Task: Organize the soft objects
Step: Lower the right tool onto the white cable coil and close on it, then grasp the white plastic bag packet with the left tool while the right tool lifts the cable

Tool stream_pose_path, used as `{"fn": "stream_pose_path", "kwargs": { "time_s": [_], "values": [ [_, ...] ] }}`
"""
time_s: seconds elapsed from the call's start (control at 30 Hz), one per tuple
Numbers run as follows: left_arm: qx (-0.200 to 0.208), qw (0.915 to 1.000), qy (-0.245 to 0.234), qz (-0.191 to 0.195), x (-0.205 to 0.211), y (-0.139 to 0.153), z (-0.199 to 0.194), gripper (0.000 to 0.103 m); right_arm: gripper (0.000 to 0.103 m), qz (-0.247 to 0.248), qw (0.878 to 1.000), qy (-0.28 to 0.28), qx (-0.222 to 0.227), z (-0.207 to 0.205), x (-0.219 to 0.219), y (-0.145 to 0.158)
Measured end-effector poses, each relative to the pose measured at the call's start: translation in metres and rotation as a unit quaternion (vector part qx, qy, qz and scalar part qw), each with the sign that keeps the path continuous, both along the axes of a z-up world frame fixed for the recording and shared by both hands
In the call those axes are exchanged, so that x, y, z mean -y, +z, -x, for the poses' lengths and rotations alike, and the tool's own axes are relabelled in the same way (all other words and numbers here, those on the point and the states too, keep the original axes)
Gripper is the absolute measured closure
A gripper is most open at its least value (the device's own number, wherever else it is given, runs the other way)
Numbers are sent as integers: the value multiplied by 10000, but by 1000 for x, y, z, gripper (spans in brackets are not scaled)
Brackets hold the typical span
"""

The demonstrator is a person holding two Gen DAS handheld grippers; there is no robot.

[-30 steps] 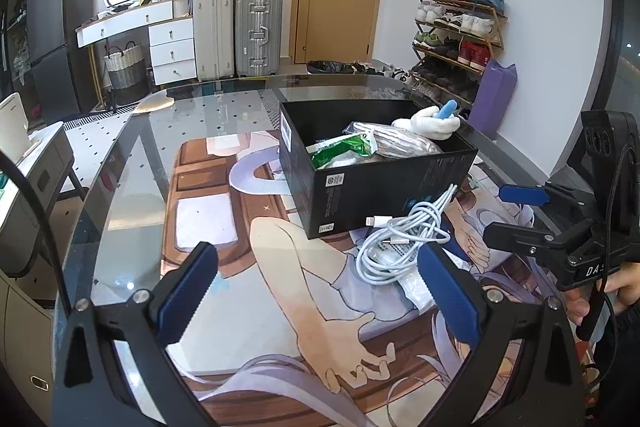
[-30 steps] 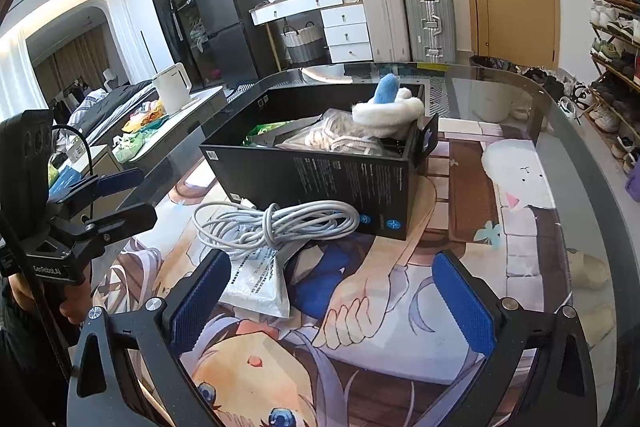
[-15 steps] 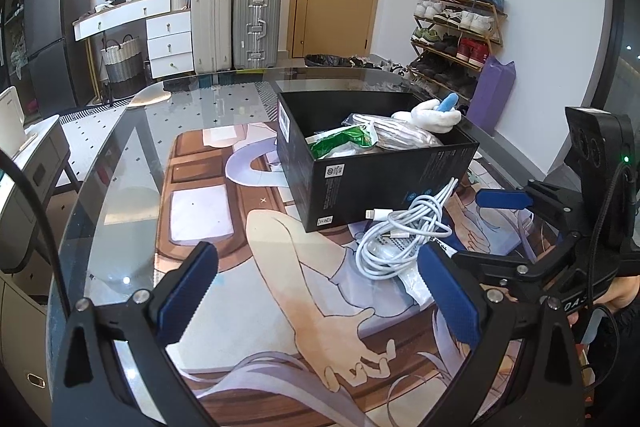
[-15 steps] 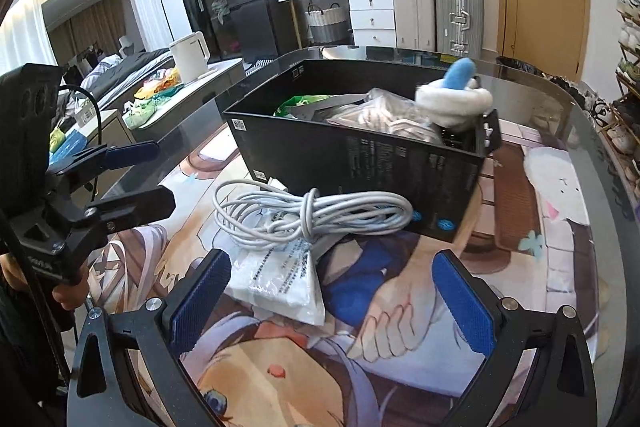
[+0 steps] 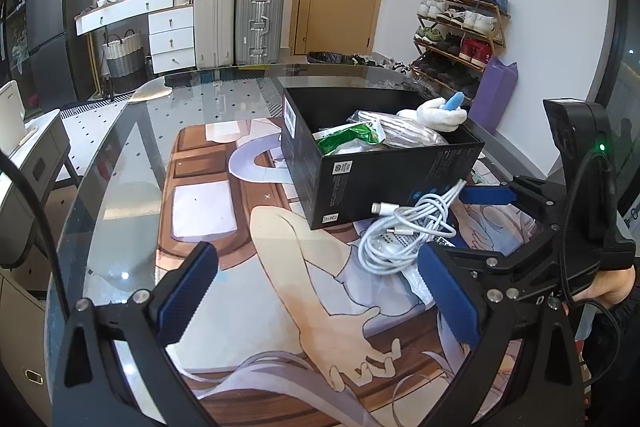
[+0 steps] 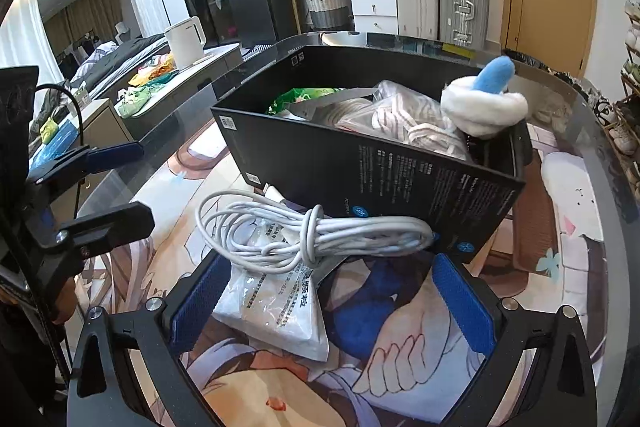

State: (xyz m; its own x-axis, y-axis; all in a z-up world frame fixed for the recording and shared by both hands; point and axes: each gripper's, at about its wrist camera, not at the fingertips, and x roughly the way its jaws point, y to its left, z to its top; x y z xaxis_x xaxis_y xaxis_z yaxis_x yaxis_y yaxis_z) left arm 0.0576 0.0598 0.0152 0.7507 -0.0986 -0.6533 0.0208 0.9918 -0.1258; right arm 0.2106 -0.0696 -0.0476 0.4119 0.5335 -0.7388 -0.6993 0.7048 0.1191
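The right hand-held gripper (image 6: 326,303) hangs low over the glass worktop (image 5: 120,147) with its blue-padded jaws spread wide and nothing between them; the coiled white charging cable (image 6: 304,231) lies just ahead of it, resting on a flat white plastic pouch with printed text (image 6: 276,307), and both sit against the near wall of the open black cardboard box (image 6: 400,179). The left hand-held gripper (image 5: 320,295) is likewise wide open and empty, held off to the side over the printed desk mat (image 5: 200,203), well apart from the cable. The box already holds a green plastic packet (image 6: 304,97), a clear bag of pale fabric (image 6: 404,119) and a white plush toy with a blue tip (image 6: 484,103) perched on its far corner. The step in hand looks like gathering the cable bundle for the box. To do it well, bring the right jaws down astride the place where the cable is wrapped around itself, since a pinch there should lift the whole coil together, while a grip on one outer loop would likely let the rest unspool and drag. Keep the lower finger clear of the slippery pouch so it is not caught up as well. Lift high enough for hanging loops and the plug end to clear the box wall, and set it into the free space near the green packet.
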Motion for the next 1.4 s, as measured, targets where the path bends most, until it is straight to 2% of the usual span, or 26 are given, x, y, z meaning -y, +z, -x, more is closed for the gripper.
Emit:
{"fn": "stream_pose_path", "kwargs": {
  "time_s": [0.63,0.73,0.77,0.87,1.4],
  "values": [
    [-190,9998,0,42,-4,-14,-5,2,2,-127,9998,-67,-152,-8,1,0],
    [-194,9998,-2,40,-4,-14,-5,2,17,-219,9997,-41,-87,-5,4,3],
    [-194,9998,-5,41,-4,-14,-5,2,27,-262,9996,-44,-92,-5,6,3],
    [-192,9998,-33,30,-3,-14,-5,2,40,-374,9992,-100,-121,-5,14,3],
    [-249,9996,-143,6,5,-14,-5,2,40,-461,9975,-506,-147,0,79,4]
  ]
}}
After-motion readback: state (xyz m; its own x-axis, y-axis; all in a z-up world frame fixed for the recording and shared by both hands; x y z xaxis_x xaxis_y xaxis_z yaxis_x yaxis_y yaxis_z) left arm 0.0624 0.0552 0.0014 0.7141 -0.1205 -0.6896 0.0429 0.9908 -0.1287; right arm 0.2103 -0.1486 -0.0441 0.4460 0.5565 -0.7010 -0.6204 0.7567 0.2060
